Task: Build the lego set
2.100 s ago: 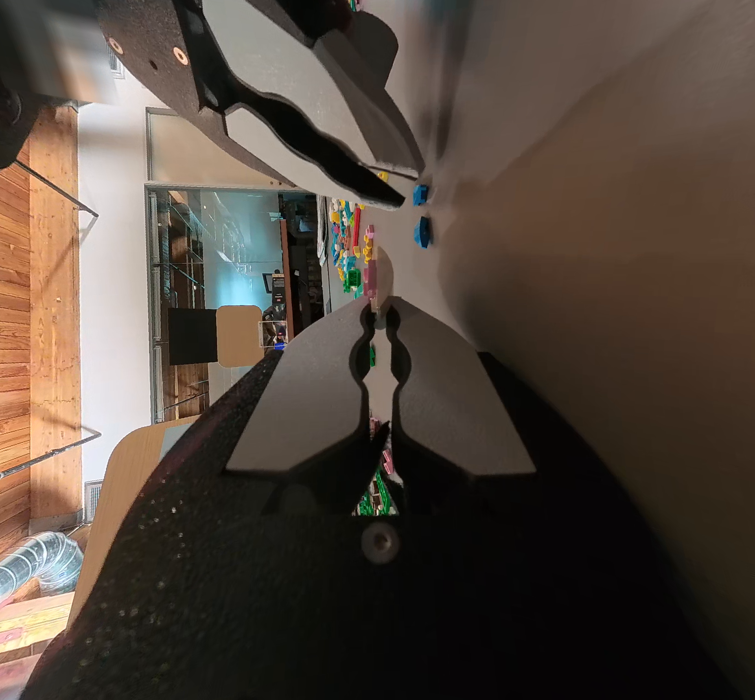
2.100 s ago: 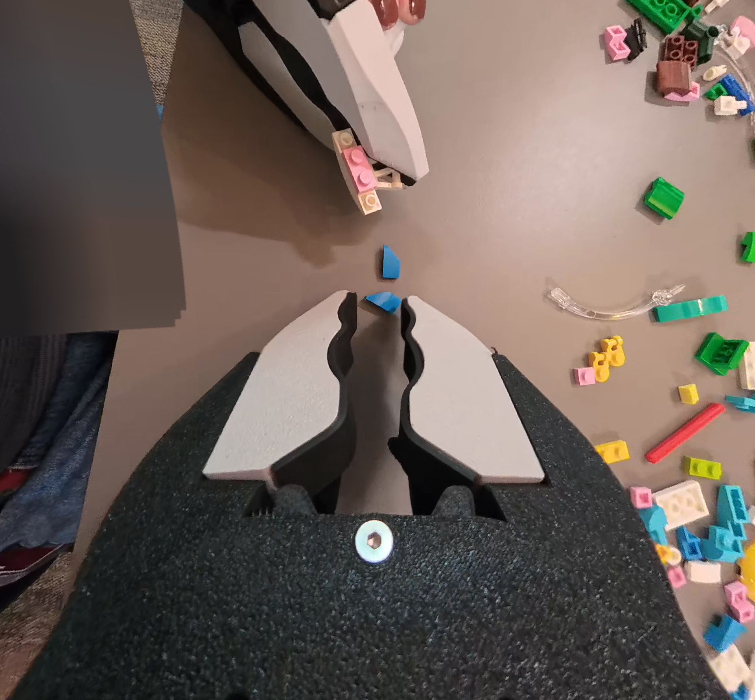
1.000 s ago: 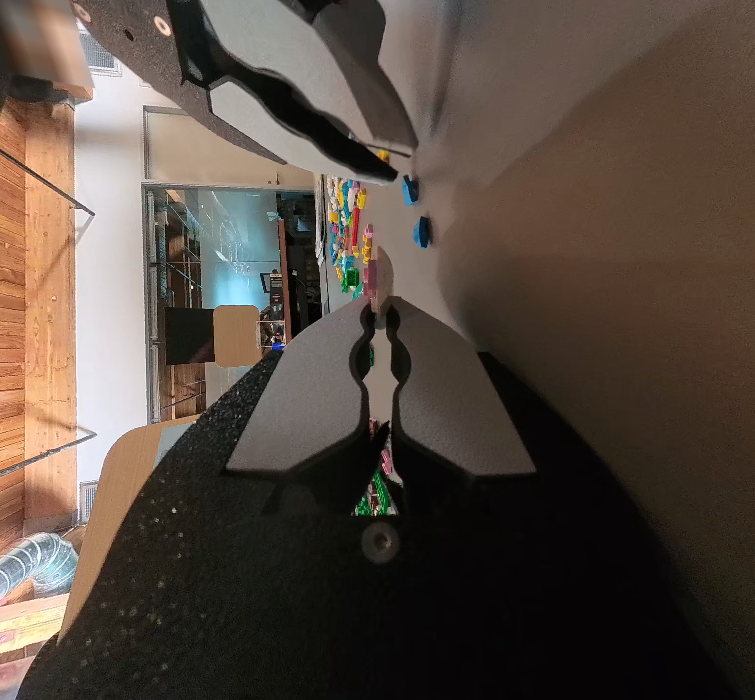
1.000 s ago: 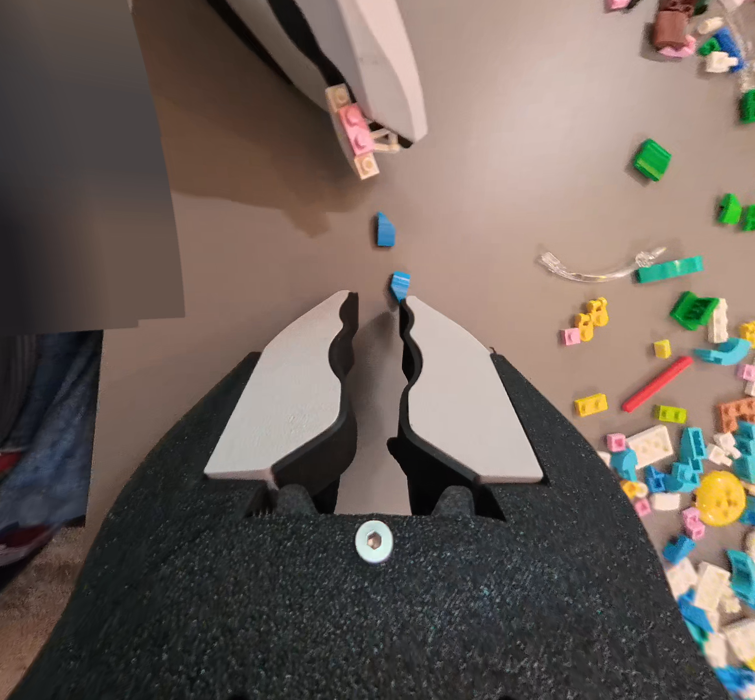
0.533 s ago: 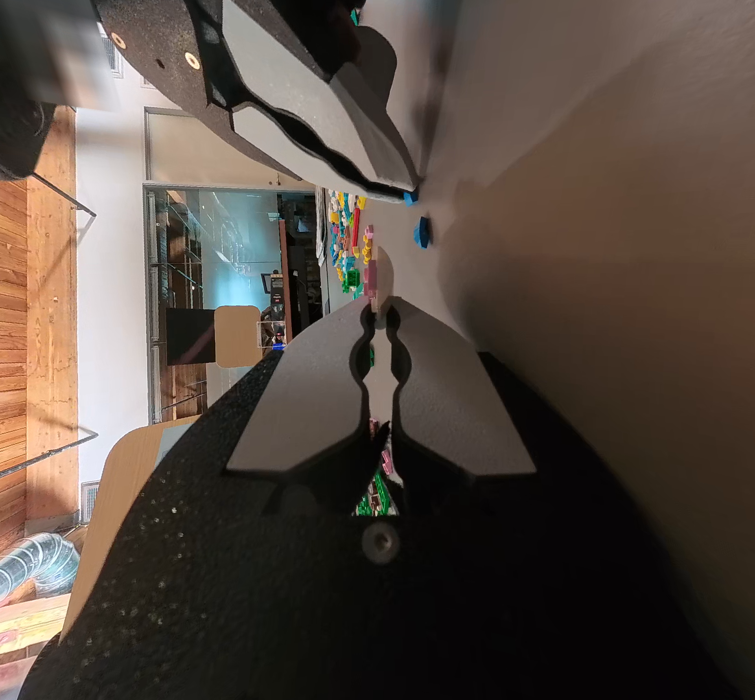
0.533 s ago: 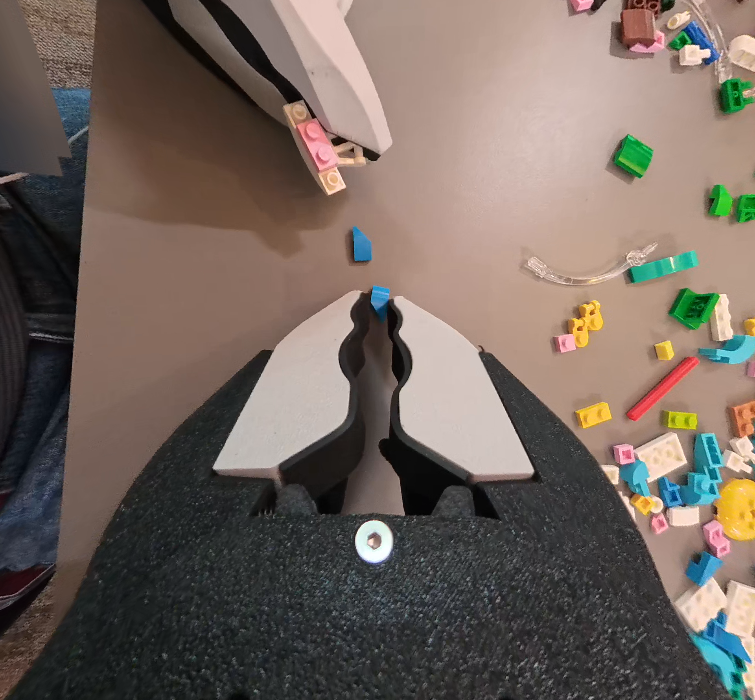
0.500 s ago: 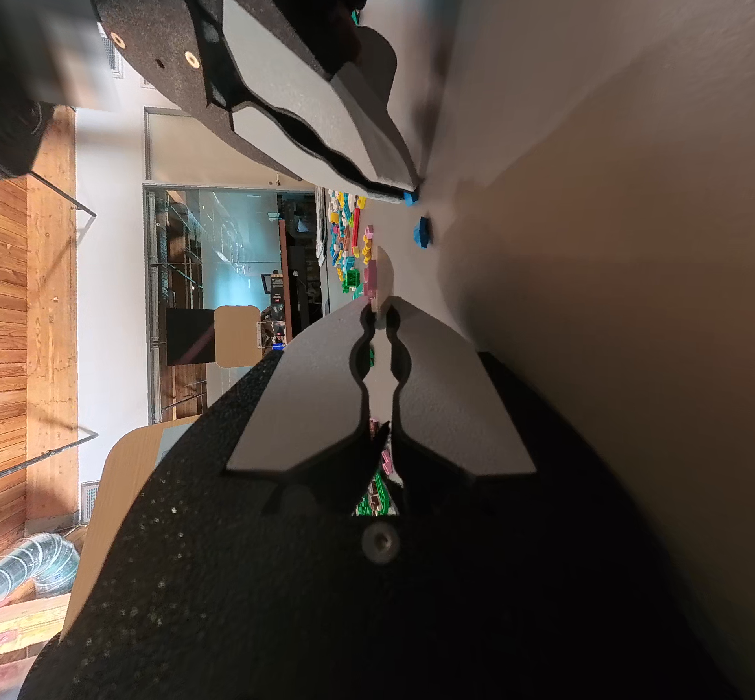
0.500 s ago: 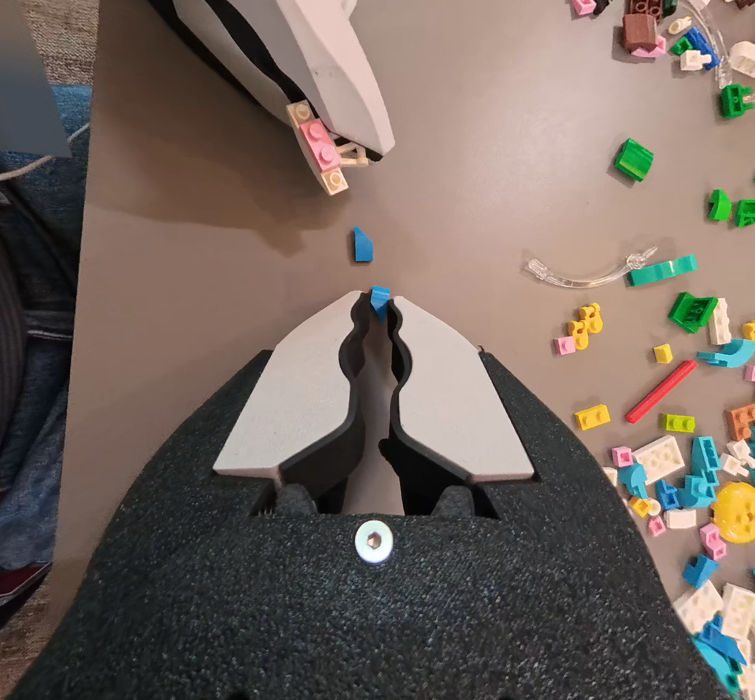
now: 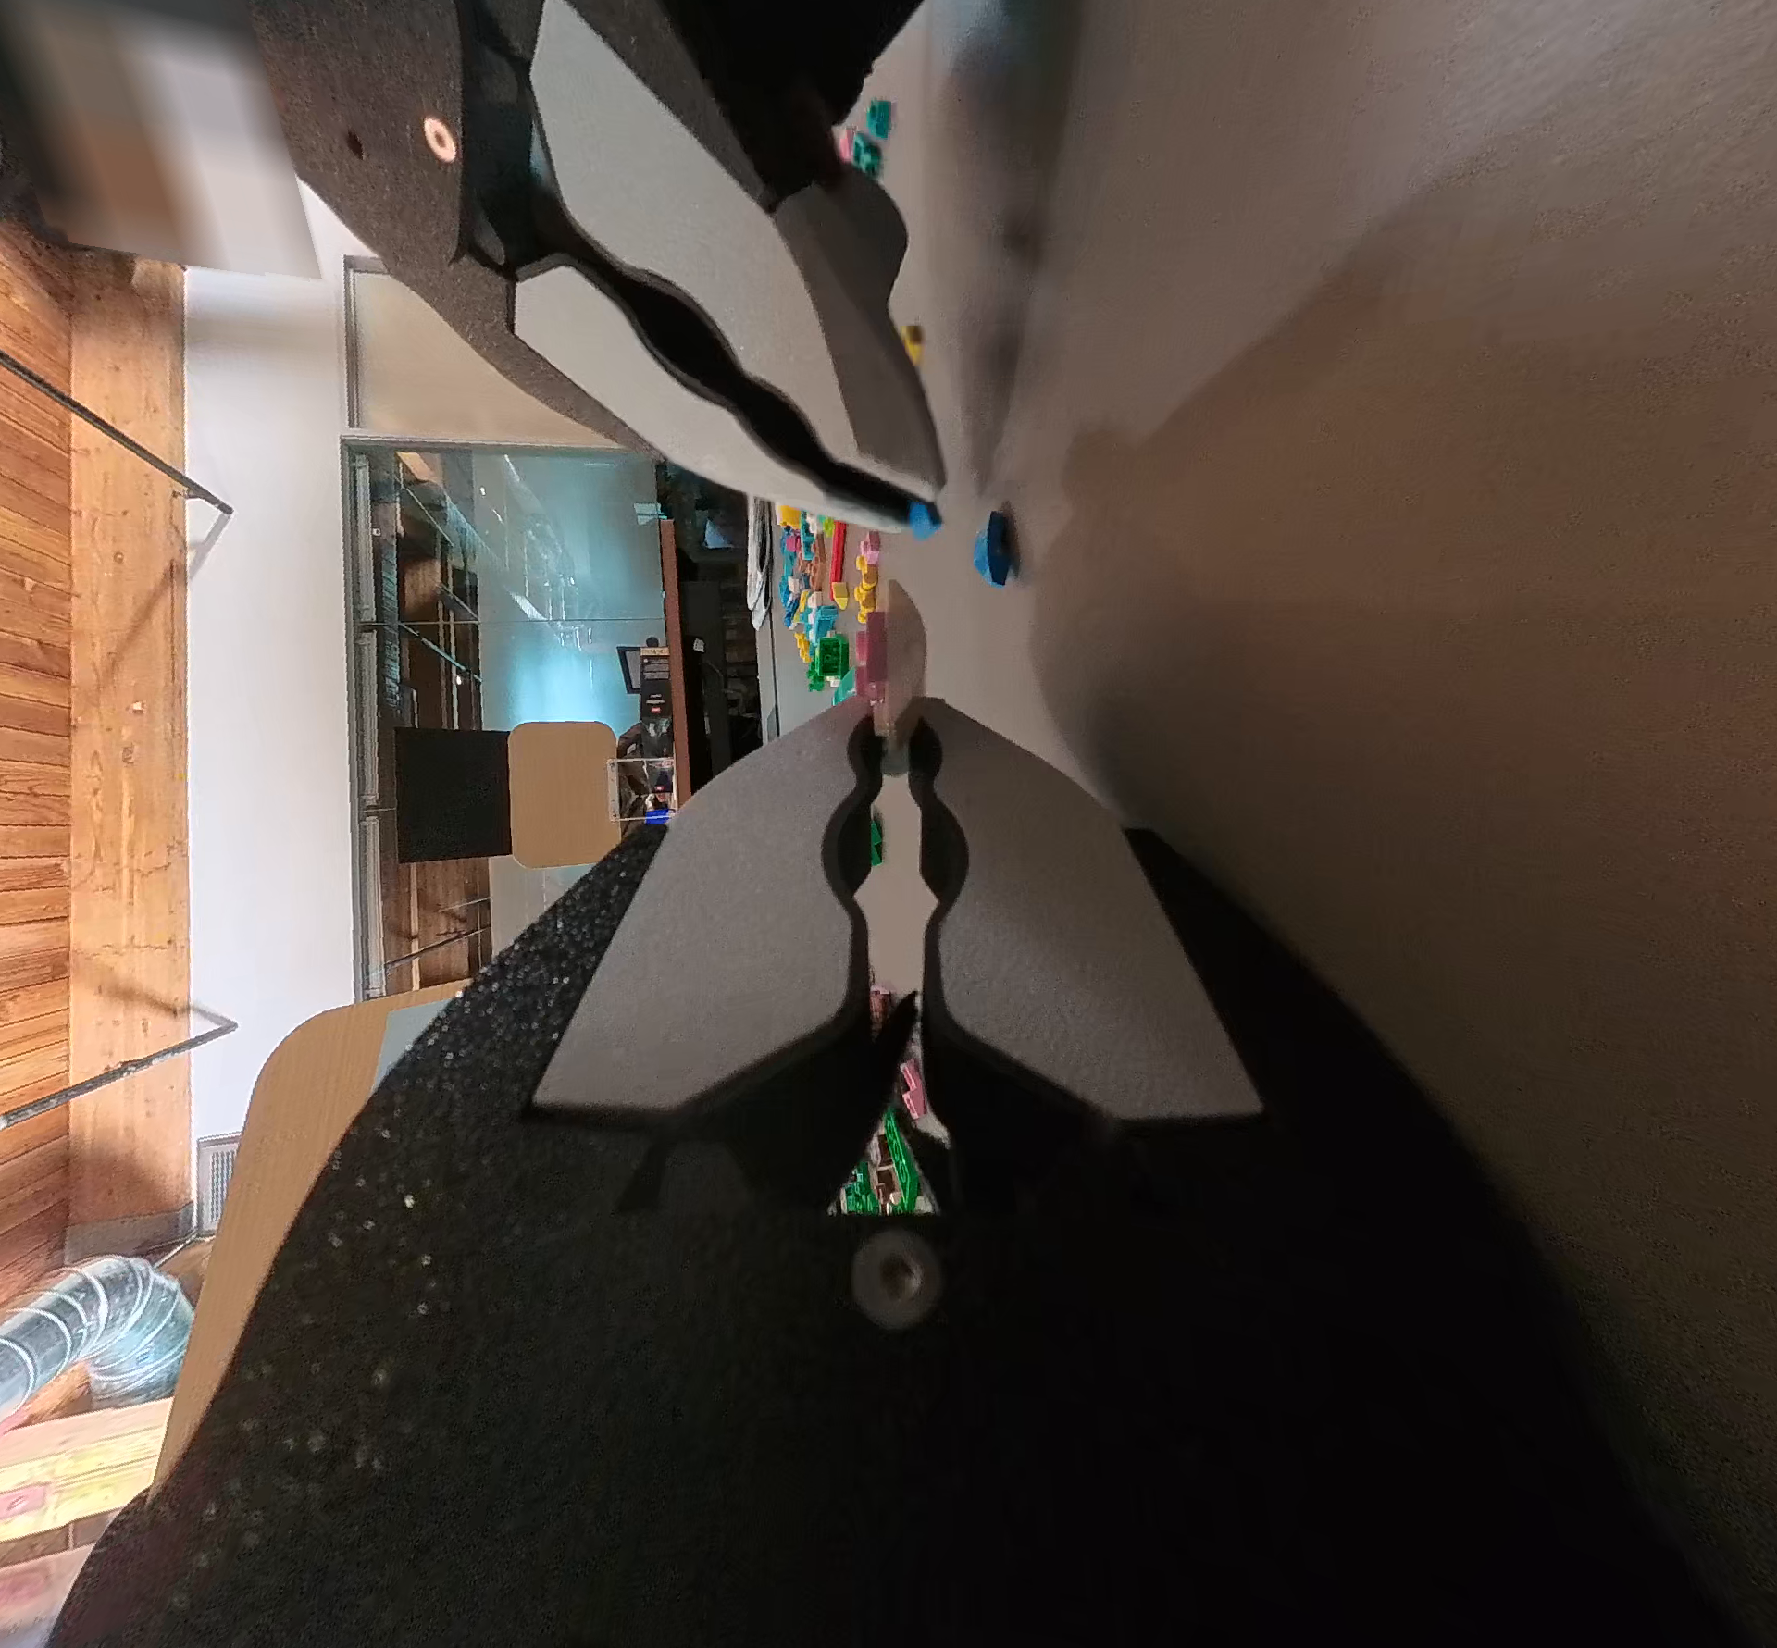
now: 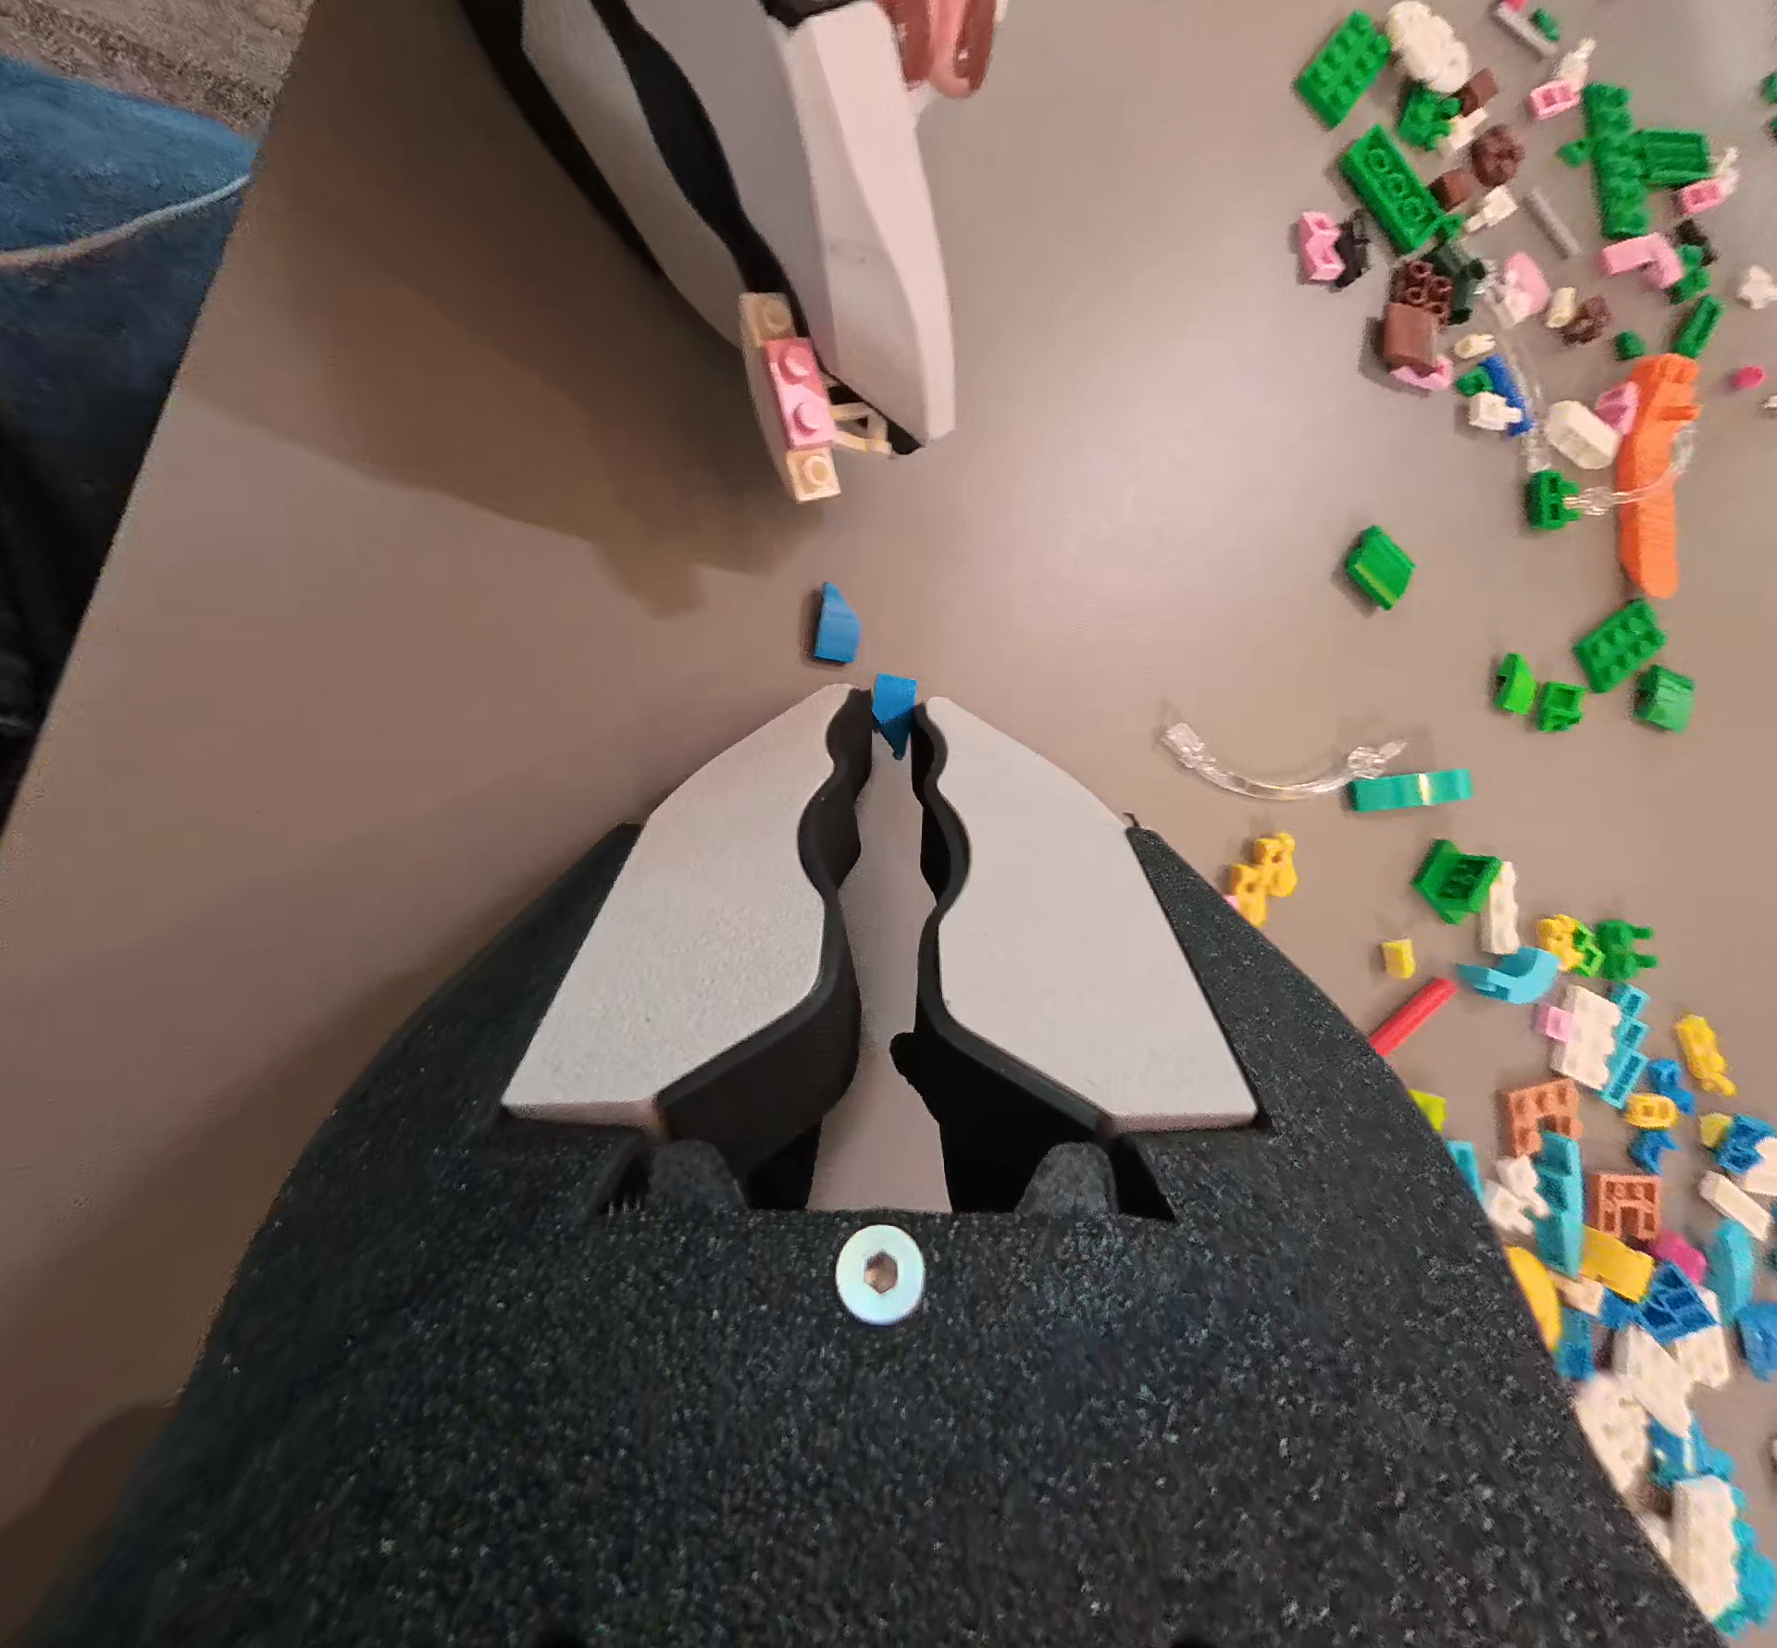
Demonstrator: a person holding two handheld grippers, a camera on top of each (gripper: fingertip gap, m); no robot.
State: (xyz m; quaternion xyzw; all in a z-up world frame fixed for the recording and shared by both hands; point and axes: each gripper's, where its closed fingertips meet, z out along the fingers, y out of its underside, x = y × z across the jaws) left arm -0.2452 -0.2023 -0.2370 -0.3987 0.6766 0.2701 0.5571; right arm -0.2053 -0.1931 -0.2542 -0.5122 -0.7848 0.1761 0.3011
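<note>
My right gripper [image 10: 887, 706] is shut on a small blue sloped brick [image 10: 892, 710] and holds it just above the grey-brown table [image 10: 1106, 467]. A second blue sloped brick [image 10: 835, 625] lies on the table just beyond it. My left gripper [image 9: 890, 714], turned on its side, is shut on a small pink and tan brick assembly [image 9: 875, 665]. In the right wrist view the assembly [image 10: 798, 395] sticks out of the left gripper [image 10: 846, 439] at upper centre. In the left wrist view the right gripper's fingers [image 9: 769, 371] carry the blue brick [image 9: 923, 517] near the loose one [image 9: 992, 548].
Many loose bricks lie scattered over the right side of the table: green plates [image 10: 1385, 189], an orange piece [image 10: 1652, 467], a clear curved piece [image 10: 1269, 765], a red bar [image 10: 1412, 1015], a blue and white heap [image 10: 1654, 1265]. The table's edge [image 10: 192, 323] runs along the left, with blue cloth [image 10: 87, 189] beyond it.
My right gripper moved forward to the nearer blue brick, closed on it and lifted it off the table. The left gripper kept hold of the pink and tan assembly.
</note>
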